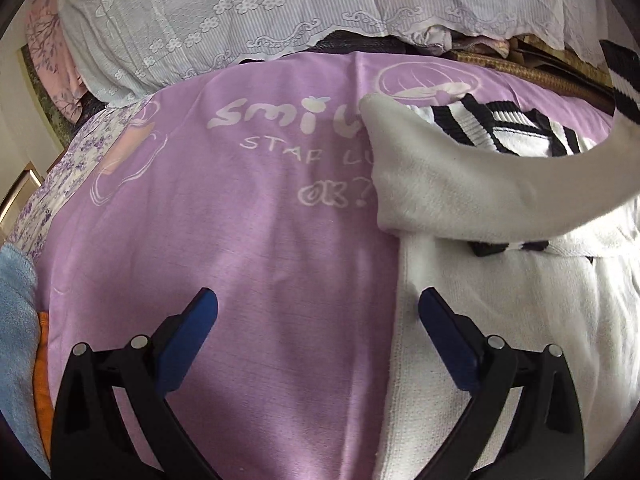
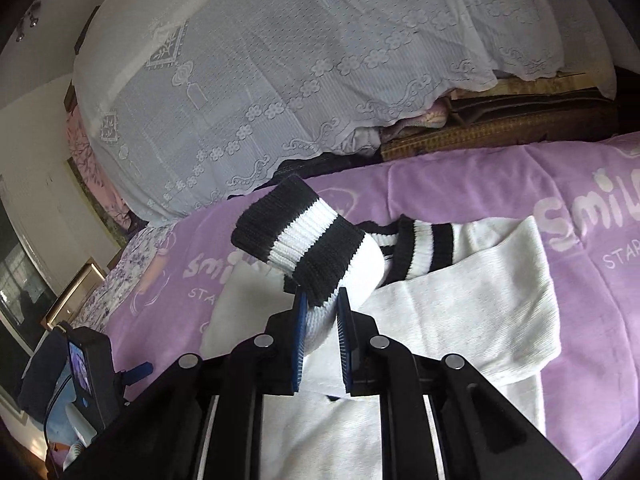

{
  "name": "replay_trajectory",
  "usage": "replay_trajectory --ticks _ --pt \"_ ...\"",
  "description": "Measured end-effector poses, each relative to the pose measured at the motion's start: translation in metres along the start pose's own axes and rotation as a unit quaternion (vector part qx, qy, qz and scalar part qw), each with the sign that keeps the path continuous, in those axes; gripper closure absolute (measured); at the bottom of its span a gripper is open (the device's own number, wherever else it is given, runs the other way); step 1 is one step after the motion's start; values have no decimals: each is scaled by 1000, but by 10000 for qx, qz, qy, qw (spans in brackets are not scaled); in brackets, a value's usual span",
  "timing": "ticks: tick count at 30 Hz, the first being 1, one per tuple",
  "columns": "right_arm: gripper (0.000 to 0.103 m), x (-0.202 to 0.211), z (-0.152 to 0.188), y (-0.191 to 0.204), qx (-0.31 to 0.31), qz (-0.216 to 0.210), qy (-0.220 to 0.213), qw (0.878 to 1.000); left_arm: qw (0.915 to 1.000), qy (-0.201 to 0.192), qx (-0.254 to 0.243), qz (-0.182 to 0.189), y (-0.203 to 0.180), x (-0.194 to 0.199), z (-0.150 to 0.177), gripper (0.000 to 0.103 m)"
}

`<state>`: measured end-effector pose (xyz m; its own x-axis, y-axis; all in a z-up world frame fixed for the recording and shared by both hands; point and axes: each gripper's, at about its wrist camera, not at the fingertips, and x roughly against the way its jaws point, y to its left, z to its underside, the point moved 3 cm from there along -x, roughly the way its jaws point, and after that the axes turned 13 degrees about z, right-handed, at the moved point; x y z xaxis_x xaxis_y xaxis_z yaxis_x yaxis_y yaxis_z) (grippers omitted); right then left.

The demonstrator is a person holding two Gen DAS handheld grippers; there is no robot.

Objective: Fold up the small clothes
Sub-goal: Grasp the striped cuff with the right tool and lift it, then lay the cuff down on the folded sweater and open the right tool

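Note:
A white knit sweater (image 1: 500,320) with black-and-white striped ribbing lies on a purple "smile" blanket (image 1: 240,220). My left gripper (image 1: 318,300) is open and empty, low over the blanket at the sweater's left edge. One sleeve (image 1: 460,192) is lifted and arcs up to the right, its striped cuff (image 1: 622,80) at the frame edge. In the right wrist view my right gripper (image 2: 323,308) is shut on that sleeve just behind its striped cuff (image 2: 300,236), holding it above the sweater body (image 2: 460,312). The striped collar (image 2: 424,248) lies beyond.
A pile under a white lace cover (image 1: 240,20) stands at the blanket's far edge, with woven mats (image 2: 500,132) beside it. Blue and orange cloths (image 1: 24,340) lie at the left. The left gripper's body with a small screen (image 2: 86,372) shows lower left.

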<state>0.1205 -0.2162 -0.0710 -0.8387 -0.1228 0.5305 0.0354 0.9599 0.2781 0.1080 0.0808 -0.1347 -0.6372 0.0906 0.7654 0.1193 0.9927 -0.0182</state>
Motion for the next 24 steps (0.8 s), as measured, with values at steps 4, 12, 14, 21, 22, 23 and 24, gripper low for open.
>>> replay_trajectory --ticks 4,12,14,21,22,23,24 --pt "88 -3 -7 -29 -170 155 -78 9997 9998 12 -177 -108 -8 -3 3 5" --pt "88 -29 3 -90 -852 448 6 9954 9998 113 -138 -71 -7 -10 5 4" --pt "86 -40 9 -104 -1026 531 157 9932 9997 134 -186 -111 -9 -11 6 4" --pt "71 -41 23 -151 -2071 802 372 9743 9997 134 -156 -126 -8 -10 5 4" --pt "71 -37 22 -153 -2096 838 302 9737 9997 96 -168 -154 -8 -8 4 4" --pt "71 -34 20 -153 -2094 823 253 9740 9996 39 -191 -191 -9 -5 3 4" --pt "71 -34 19 -152 -2073 775 243 9749 9995 -26 -237 -229 -11 -2 1 4"
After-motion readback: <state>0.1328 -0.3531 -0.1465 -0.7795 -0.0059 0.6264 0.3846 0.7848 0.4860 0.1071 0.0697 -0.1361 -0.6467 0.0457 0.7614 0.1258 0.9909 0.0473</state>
